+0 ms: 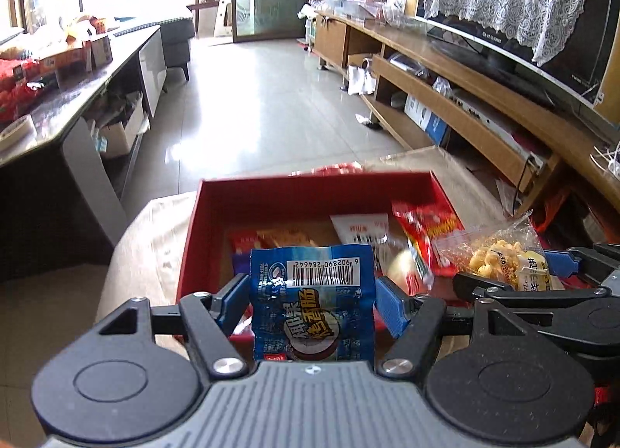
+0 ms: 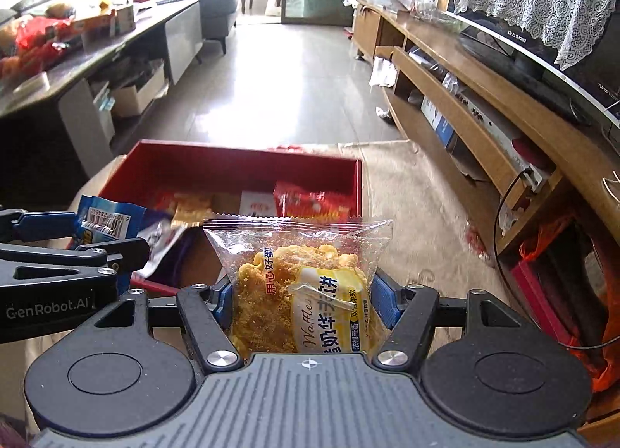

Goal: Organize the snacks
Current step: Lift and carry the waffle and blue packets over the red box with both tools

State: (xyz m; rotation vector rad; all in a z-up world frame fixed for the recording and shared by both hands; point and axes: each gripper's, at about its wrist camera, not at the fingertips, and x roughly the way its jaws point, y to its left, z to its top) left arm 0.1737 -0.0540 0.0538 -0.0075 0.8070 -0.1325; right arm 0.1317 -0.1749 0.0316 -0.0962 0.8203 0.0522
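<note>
The left gripper [image 1: 312, 299] is clamped on a blue sausage packet [image 1: 313, 302], its blue pads pressing the packet's two side edges. The packet stands on end with its long axis running away from the camera; the barcode strip reading 6 902890 284642 sits at the far end, upside down, above large inverted Chinese characters. The right gripper [image 2: 306, 299] is closed on a clear waffle bag [image 2: 300, 285], held the same way: sealed clear edge farthest out, yellow label nearest, printed "Waffles" in script beside Chinese text that runs sideways. Seen from the right wrist, the left gripper's side carries "GenRobot.AI". Both packets hang over the near edge of a red box [image 1: 201, 215], which sits on a beige cloth [image 2: 410, 192] and holds a red snack pack [image 1: 426, 231] and a white sachet [image 1: 360, 229] with a barcode
</note>
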